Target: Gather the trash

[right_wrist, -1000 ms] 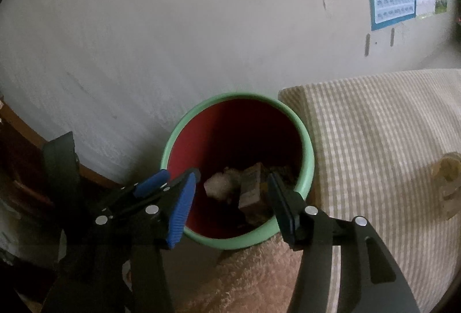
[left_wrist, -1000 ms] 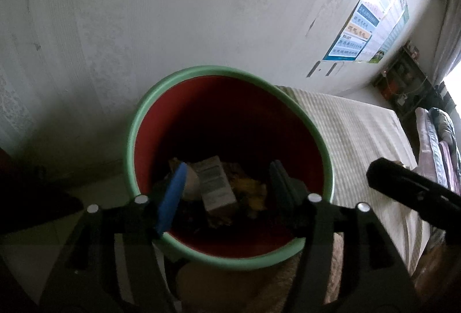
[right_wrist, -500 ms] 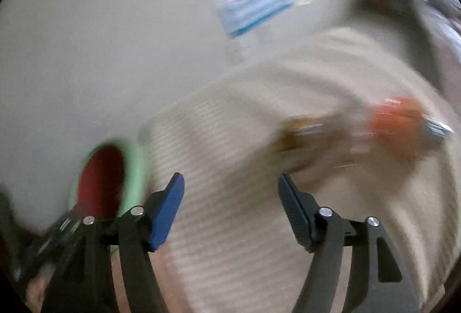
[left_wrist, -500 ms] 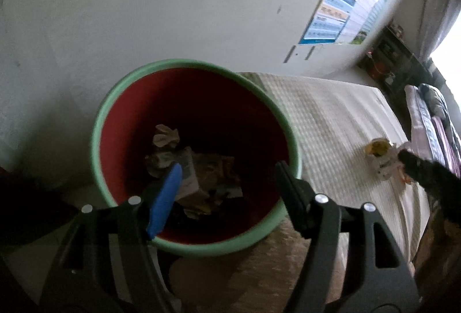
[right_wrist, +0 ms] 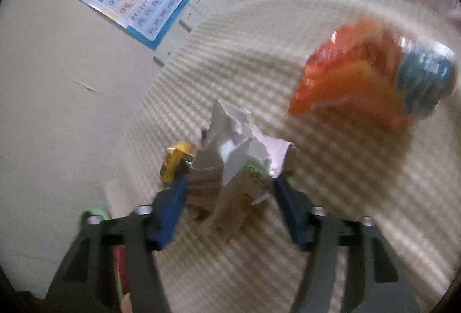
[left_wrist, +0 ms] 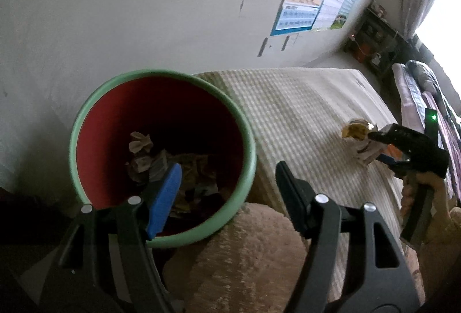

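A red bin with a green rim (left_wrist: 86, 114) stands beside the bed and holds crumpled paper and wrappers (left_wrist: 149, 160). My left gripper (left_wrist: 227, 186) is open and empty above the bin's near rim. My right gripper (right_wrist: 229, 192) is open, its fingers on either side of a torn white carton (right_wrist: 239, 157) lying on the checked bed cover (right_wrist: 331, 212). A small gold wrapper (right_wrist: 175, 160) lies just left of the carton. An orange and blue snack bag (right_wrist: 368, 76) lies further right, blurred. The right gripper also shows in the left wrist view (left_wrist: 409, 151).
The bed cover (left_wrist: 294, 111) runs along a white wall with a blue poster (left_wrist: 302, 7). A fluffy beige surface (left_wrist: 247, 255) lies under my left gripper. Shelves and folded bedding (left_wrist: 417, 82) are at the far end of the bed.
My right gripper has swung away from the bin to the bed and now straddles the white carton. My left gripper has drifted right over the bin's near rim.
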Tool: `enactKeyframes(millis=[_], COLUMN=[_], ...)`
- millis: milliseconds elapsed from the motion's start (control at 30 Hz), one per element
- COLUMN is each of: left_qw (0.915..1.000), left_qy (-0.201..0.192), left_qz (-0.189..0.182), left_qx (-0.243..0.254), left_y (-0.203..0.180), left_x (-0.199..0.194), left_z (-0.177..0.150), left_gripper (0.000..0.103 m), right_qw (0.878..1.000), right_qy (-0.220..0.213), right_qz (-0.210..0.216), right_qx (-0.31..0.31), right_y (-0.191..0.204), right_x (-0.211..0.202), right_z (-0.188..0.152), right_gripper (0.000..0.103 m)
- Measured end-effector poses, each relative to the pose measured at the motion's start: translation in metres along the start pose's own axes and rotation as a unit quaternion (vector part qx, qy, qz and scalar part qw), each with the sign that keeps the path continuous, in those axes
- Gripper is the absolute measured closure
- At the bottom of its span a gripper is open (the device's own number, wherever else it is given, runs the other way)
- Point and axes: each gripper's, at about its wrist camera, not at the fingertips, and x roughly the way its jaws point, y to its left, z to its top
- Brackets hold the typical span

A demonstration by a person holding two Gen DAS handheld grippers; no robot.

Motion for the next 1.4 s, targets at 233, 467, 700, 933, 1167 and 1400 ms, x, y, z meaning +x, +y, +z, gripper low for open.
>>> enactKeyframes(millis=[233, 467, 700, 933, 1167, 1400], left_qw=[0.9989, 0.9914, 0.9874, 0.9870, 0.9864, 0.9810], left_qy=[0.010, 0.007, 0.006, 0.037, 0.086, 0.137], left_qz=[-0.015, -0.058, -0.084, -0.058, -0.025, -0.026], left_qx=[0.043, 0.117, 0.134, 0.145, 0.138, 0.135], left_y=[-0.040, -0.114, -0.181, -0.229, -0.240, -0.233], left_x=[0.010, 0.030, 0.064, 0.107, 0.143, 0.169], left_z=[0.000, -0.001, 0.021, 0.035, 0.037, 0.035], left_gripper=[0.036, 0.029, 0.018, 0.014, 0.014, 0.062], right_qw=[0.997, 0.996, 0.997, 0.996, 0.995, 0.994], right_qy=[0.014, 0.008, 0.001, -0.012, -0.013, -0.011], right_qz=[0.043, 0.048, 0.063, 0.080, 0.098, 0.106], right_qx=[-0.059, -0.069, -0.053, -0.048, -0.031, -0.028], right_y=[-0.010, -0.056, -0.073, -0.083, -0.095, -0.096], right_x=[-0.045, -0.090, -0.092, -0.097, -0.098, -0.096], right_z=[-0.026, -0.082, -0.089, -0.086, -0.085, -0.086], right_gripper=[0.072, 0.071, 0.069, 0.068, 0.068, 0.068])
